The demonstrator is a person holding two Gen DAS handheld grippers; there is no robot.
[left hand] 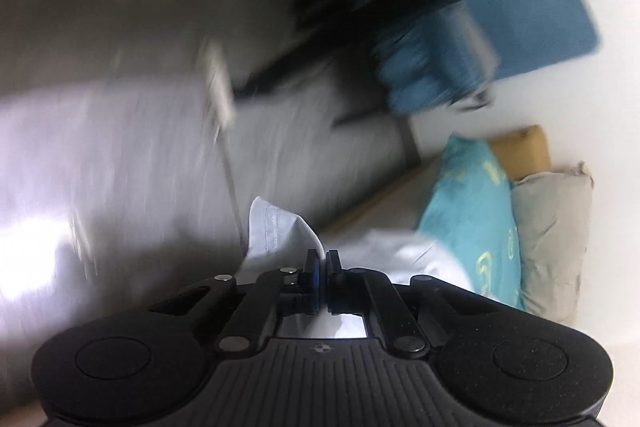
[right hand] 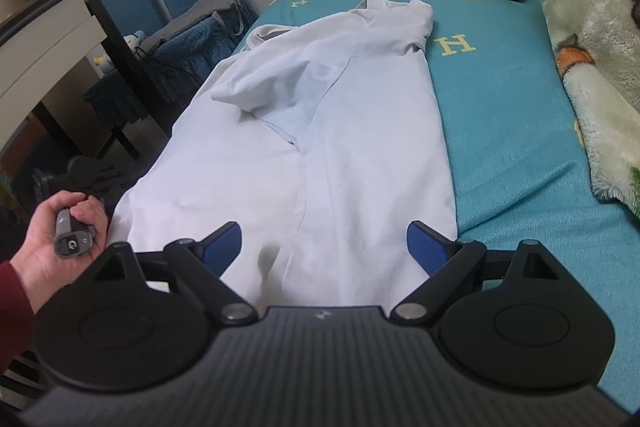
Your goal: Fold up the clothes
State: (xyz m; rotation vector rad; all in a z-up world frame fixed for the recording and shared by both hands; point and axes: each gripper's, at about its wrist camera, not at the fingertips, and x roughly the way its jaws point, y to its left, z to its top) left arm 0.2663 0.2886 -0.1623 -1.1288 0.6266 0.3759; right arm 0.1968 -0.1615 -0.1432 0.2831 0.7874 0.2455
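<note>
Left gripper (left hand: 323,259) pinches the soft, limp white T-shirt (right hand: 320,131) hem at lower centre; right gripper (right hand: 324,247) gapes empty above its bottom edge.

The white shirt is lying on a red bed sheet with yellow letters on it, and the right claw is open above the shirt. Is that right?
Not quite. The bed sheet is teal, not red; the right wrist view shows it. The rest holds: it has yellow letters, the white shirt lies on it, and the right claw is open above the shirt.
</note>
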